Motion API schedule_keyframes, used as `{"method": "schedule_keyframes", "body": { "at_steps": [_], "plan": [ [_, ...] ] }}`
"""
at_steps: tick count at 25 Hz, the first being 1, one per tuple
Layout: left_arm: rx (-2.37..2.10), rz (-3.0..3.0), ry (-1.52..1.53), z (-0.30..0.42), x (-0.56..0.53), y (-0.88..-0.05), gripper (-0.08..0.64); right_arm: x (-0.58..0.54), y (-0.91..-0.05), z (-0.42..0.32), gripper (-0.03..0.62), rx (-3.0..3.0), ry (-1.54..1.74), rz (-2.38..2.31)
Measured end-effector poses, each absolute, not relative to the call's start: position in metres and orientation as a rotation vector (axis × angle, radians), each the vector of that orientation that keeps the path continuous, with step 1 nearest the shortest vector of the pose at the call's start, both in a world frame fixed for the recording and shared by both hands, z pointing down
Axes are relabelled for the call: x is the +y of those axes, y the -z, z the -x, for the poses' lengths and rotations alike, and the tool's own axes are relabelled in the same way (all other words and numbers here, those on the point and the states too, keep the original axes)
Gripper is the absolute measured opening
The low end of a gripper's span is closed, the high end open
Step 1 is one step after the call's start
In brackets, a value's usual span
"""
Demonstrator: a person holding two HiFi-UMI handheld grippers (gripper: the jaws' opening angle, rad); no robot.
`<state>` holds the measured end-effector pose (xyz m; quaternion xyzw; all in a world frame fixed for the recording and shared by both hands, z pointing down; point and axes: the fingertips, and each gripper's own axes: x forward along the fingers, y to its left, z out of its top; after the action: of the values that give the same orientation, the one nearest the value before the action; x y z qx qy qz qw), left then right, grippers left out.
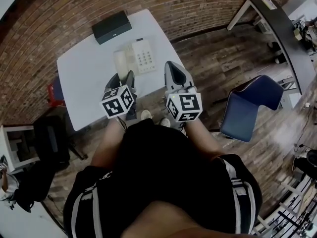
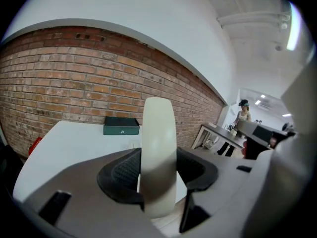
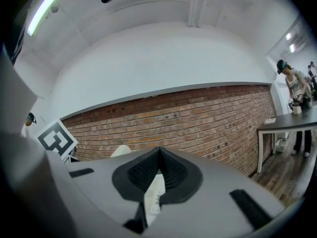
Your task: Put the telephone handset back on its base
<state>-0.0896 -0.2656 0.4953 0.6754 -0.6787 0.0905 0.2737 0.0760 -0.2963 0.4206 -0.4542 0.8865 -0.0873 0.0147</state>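
- Handset (image 2: 158, 152): cream plastic, long and rounded; in the left gripper view it stands upright at frame centre, between the pads of the left gripper (image 2: 158, 171)
- Left gripper jaws: spread wide and pinching the handset across its narrow body; the pads bear on both flanks
- Location: in the head view the handset (image 1: 121, 63) projects from the left gripper (image 1: 125, 79) at centre frame, just left of the keypad on the base (image 1: 143, 56); whether it touches the cradle cannot be determined
- Right gripper (image 3: 159, 155): jaws pressed together, gripping nothing; it sits just right of the base in the head view (image 1: 172, 68)
- Handling, judged: rigid shell, light, no give under the pads; the smooth curved surface is likely slippery, so it may rotate in the grip if tilted
- Grip point, judged: mid-handle, as held now, keeps both ends free to seat in the cradle
- Surroundings: white table (image 1: 84, 78); dark box (image 1: 111, 27) at upper centre, well apart from the base
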Motion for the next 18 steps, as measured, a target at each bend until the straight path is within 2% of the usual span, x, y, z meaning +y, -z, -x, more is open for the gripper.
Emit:
{"method": "schedule_keyframes", "body": {
  "at_steps": [18],
  "plan": [
    [-1.734,-1.581,-0.268,0.117,-0.342,-0.570,0.210,-0.352,-0.437,-0.083,-0.002,2.753,0.366,1.509]
  ]
}}
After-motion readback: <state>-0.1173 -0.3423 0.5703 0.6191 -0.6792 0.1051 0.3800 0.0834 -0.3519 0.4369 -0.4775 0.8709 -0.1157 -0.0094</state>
